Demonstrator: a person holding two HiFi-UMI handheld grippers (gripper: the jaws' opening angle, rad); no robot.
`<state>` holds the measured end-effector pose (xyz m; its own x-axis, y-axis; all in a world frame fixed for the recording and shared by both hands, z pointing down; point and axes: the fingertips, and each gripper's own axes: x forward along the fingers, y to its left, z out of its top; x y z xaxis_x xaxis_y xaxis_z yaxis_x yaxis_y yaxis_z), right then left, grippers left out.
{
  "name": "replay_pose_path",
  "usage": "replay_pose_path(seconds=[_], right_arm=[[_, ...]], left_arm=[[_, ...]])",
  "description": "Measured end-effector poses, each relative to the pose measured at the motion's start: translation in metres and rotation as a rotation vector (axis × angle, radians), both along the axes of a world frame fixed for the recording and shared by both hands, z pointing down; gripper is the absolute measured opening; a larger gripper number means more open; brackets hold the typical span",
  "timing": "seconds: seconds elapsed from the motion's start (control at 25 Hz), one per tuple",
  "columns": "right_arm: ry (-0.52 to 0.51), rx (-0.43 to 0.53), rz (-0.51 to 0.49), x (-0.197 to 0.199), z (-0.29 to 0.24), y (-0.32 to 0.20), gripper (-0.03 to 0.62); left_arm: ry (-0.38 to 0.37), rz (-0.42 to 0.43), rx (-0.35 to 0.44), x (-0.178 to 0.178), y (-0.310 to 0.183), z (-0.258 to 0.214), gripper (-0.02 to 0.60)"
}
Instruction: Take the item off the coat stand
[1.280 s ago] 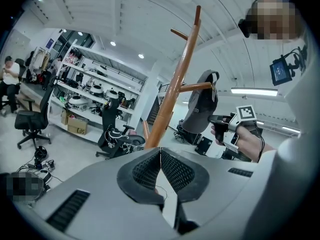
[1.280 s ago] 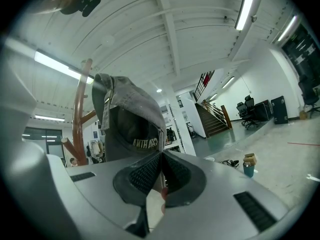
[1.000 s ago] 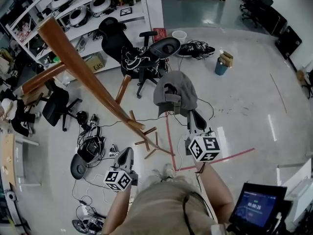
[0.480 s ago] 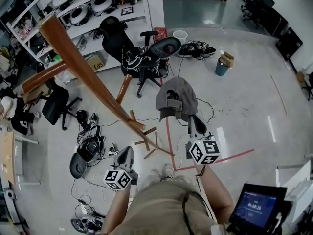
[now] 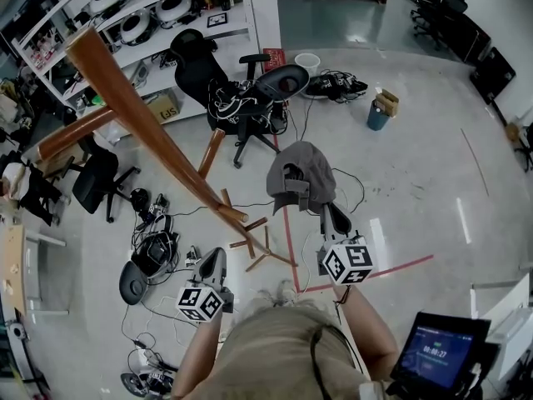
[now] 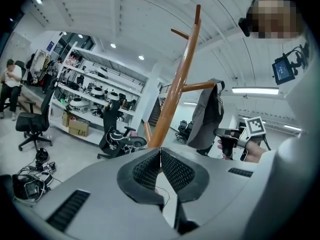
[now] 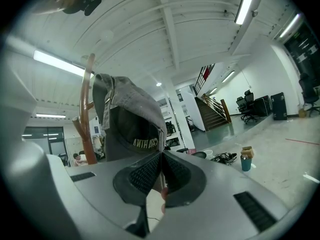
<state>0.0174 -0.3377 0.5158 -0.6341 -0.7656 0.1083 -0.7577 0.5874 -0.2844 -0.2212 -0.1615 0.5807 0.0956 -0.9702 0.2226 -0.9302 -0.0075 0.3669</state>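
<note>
off the stand, right side: cap now carried lower and clear of the pegs.
at the right tool (image 5: 325, 208) the jaws are pinched together on the edge of the grey cap (image 5: 300, 176), which hangs from the tips over the floor (image 5: 416, 165), well apart from the coat stand (image 5: 141, 115) in head view. vs. a second ago, cap + right tool have sunk a little and come nearer the person; grip looks unchanged, no slip seen. left tool (image 5: 216, 258) is closed w/ nothing between its jaws, held low near the stand's base, and hasn't moved. judgement: removal is in effect done; what's left is to bring the cap away and set it down somewhere. risk: thin-edge pinch, so cap could swing or slide out if moved fast.
</note>
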Motion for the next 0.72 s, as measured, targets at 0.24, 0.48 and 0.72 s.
replay_pose_path(seconds=[0.24,0.48,0.72], right_arm=[[0.001,0.008,-0.004,-0.003,0.004,0.007,0.023],[-0.003,0.012,-0.006,-0.003,0.014,0.012,0.023],[-0.002,0.020,-0.015,-0.009,0.019,0.015,0.023]], left_arm=[[-0.008,-0.007,0.003,-0.004,-0.002,-0.005,0.018],[-0.013,-0.010,0.005,-0.003,-0.001,-0.002,0.018],[-0.016,-0.024,0.006,-0.007,0.001,-0.002,0.018]])
